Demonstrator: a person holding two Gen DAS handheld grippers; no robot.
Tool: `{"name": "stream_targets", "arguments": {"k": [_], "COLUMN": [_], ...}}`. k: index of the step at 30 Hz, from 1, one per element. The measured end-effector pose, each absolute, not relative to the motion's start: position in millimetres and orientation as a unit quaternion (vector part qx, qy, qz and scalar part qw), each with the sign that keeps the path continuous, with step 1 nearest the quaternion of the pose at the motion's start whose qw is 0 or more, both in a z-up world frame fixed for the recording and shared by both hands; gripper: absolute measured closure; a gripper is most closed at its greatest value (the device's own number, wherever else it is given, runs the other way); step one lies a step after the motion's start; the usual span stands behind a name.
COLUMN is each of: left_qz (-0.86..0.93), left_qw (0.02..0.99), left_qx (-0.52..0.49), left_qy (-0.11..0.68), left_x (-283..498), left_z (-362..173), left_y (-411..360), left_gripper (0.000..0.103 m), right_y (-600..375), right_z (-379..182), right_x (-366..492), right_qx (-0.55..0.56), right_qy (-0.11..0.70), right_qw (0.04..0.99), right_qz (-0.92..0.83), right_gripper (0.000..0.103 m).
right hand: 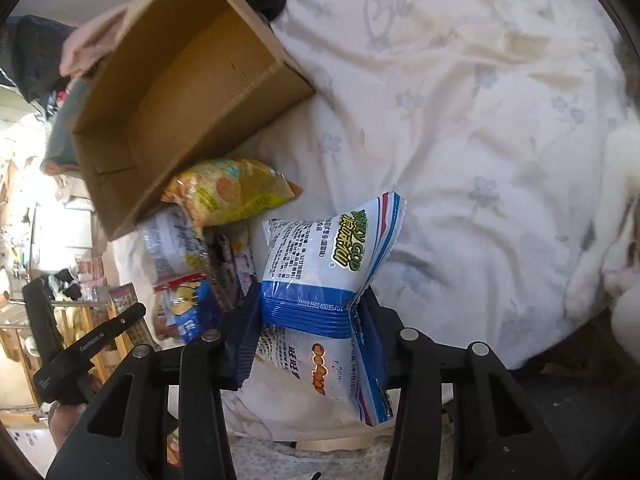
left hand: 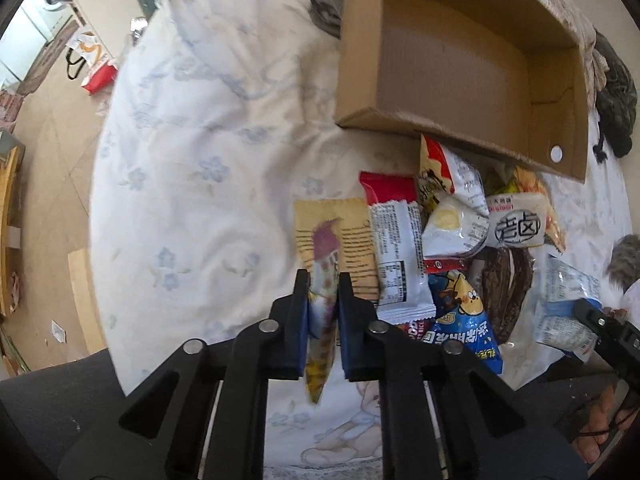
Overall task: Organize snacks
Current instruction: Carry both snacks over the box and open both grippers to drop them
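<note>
Pinching a slim yellow snack packet (left hand: 322,312) between its blue pads, the left gripper (left hand: 323,300) points steeply down at the bed, and the packet hangs through the narrow gap with its lower end dangling below the fingers. The right gripper (right hand: 308,320) clamps a puffy white-and-blue snack bag (right hand: 328,276) between its partly closed fingers; the bag's upper part with green lettering stands above the fingertips and its lower part sags toward the camera. Both grippers work over a white floral bedsheet (left hand: 192,152) that covers the whole surface. An open cardboard box (left hand: 460,52), with nothing showing inside it, lies toward the far side of the bed, and in the left wrist view its near wall touches the top of the snack pile. That snack pile (left hand: 460,232) is heaped just beside the box's near edge: a beige wrapper with a purple figure (left hand: 336,236), a white bar with a printed label (left hand: 400,256), a red-ended packet (left hand: 388,188), a round white pack (left hand: 452,224), a cream pack with black characters (left hand: 518,220), a blue cartoon bag (left hand: 468,320) and a dark brown pack (left hand: 508,288) overlap one another. In the right wrist view a yellow chip bag (right hand: 236,192) leans against the box (right hand: 180,92) at its near corner. At the bed's right edge something furry, white and grey (right hand: 624,216), lies on the sheet. A person's hand (left hand: 600,428) shows under the other gripper at the lower right of the left wrist view.
</note>
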State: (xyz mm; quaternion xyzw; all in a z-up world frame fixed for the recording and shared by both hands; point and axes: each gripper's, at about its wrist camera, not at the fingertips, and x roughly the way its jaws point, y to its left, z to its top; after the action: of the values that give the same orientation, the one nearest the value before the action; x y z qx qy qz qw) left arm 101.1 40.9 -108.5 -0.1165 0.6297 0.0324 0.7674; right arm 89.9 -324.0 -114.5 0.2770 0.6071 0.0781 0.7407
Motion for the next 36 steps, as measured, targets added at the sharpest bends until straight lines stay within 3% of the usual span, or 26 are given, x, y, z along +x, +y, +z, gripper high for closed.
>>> {"name": "stream_targets", "arguments": {"k": [14, 26, 36], "left_qz": [-0.005, -0.027, -0.029], "left_qw": [0.863, 0.876, 0.88], "left_qx": [-0.157, -0.121, -0.078], "left_qy": [0.48, 0.465, 0.468], "left_x": [70.2, 132.2, 198.6], "left_z": [-17.5, 24.7, 5.7], "left_y": [38.7, 17.4, -3.7], "left_gripper": [0.094, 0.094, 0.094], "right_y": [-307.0, -268.8, -236.6], "right_z": [-26.0, 8.1, -29.4], "right_x": [85.9, 141.0, 215.2], "right_qx": [0.313, 0.239, 0.194], "right_qy": [0.453, 0.436, 0.465], "right_qw": [0.816, 0.845, 0.843], "right_qz": [0.174, 0.197, 0.19], "right_gripper": [0.057, 0.057, 0.057]}}
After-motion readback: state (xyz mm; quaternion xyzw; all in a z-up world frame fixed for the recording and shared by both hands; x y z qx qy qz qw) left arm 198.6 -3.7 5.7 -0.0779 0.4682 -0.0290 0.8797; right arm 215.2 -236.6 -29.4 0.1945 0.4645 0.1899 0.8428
